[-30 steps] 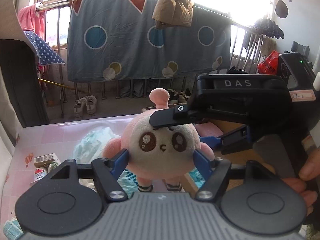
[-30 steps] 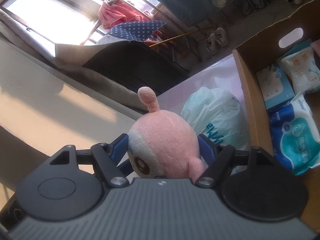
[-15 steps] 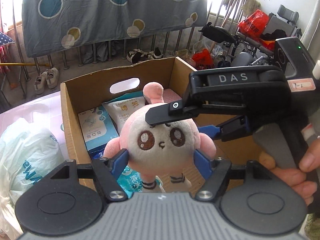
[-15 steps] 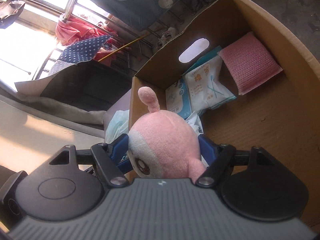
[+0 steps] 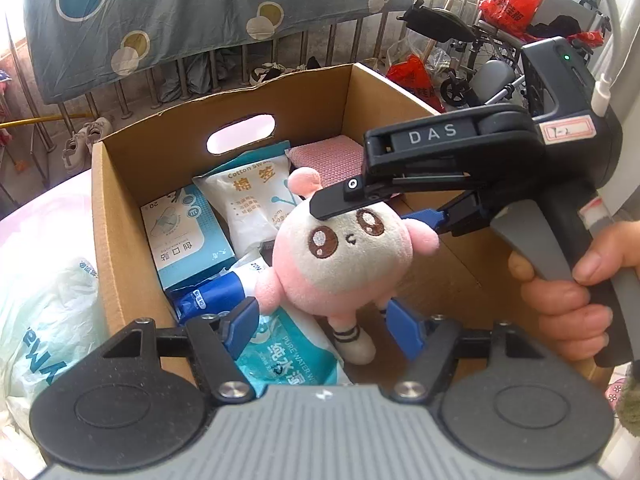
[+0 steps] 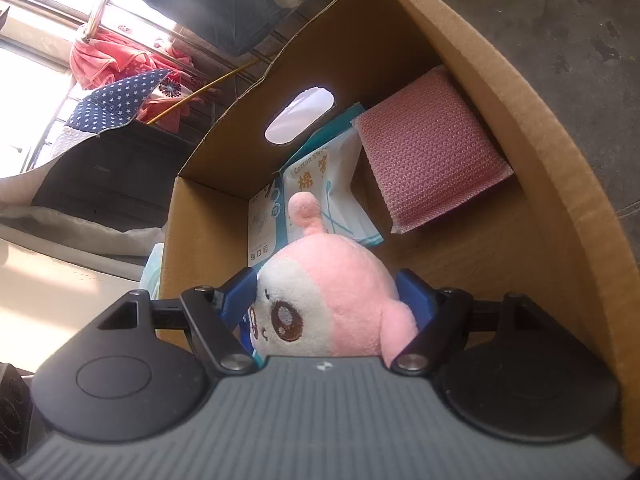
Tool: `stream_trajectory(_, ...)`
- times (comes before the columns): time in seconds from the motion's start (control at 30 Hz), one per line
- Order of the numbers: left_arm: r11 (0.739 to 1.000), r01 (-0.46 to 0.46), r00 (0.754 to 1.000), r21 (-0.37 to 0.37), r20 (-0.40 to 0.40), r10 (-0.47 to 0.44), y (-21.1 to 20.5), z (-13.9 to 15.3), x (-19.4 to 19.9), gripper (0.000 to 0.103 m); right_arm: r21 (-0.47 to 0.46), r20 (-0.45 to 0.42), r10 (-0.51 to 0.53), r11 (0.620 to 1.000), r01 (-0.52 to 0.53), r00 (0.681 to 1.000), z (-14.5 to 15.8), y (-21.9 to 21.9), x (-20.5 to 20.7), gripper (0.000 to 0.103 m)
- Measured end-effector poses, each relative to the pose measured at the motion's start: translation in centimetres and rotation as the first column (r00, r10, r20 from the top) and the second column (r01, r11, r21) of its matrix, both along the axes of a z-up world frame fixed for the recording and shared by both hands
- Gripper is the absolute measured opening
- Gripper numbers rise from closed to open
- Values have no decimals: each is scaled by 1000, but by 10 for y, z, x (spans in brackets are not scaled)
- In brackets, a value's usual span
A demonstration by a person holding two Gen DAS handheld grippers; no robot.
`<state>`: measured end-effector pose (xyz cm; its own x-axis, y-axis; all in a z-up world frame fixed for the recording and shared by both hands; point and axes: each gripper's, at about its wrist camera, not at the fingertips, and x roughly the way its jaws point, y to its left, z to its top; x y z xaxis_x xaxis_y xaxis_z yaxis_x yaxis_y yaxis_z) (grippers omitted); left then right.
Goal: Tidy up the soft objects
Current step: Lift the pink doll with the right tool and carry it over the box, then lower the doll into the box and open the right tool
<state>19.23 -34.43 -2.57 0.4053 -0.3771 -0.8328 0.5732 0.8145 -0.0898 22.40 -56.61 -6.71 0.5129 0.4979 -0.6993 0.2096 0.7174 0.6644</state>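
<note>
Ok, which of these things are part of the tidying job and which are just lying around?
Job: pink plush toy, cardboard box, cotton swab packet, pink sponge, wet wipes pack.
Lying about: white plastic bag, sneakers, wheelchair, spotted sheet.

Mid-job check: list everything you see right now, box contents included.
plush toy: 1, pink and cream, over the box
cardboard box: 1, brown, open, under both grippers
pad: 1, pink, far corner of box
cotton swab pack: 1, white, by far wall
small carton: 1, blue and white, beside swab pack
wipes pack: 1, teal, near end of box
plastic bag: 1, pale, outside box
blanket: 1, grey-blue, circles, on railing
right gripper: black, blue fingers clamping toy's head
left gripper: black, fingers flank toy's legs, contact unclear
hand: 1, on right gripper's handle
</note>
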Motion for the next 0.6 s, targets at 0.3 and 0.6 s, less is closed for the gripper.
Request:
stream_trajectory(0.3,999,-33,999,-7,-2,33,17,11,-4,73,-144,-27,14,989,-18,1000,0,12,4,78)
stream_trajectory(0.6,994,-77,997,-75,10,78,48,34,-12,78,-90,133,-68,993,80,989,50,9,-21,79)
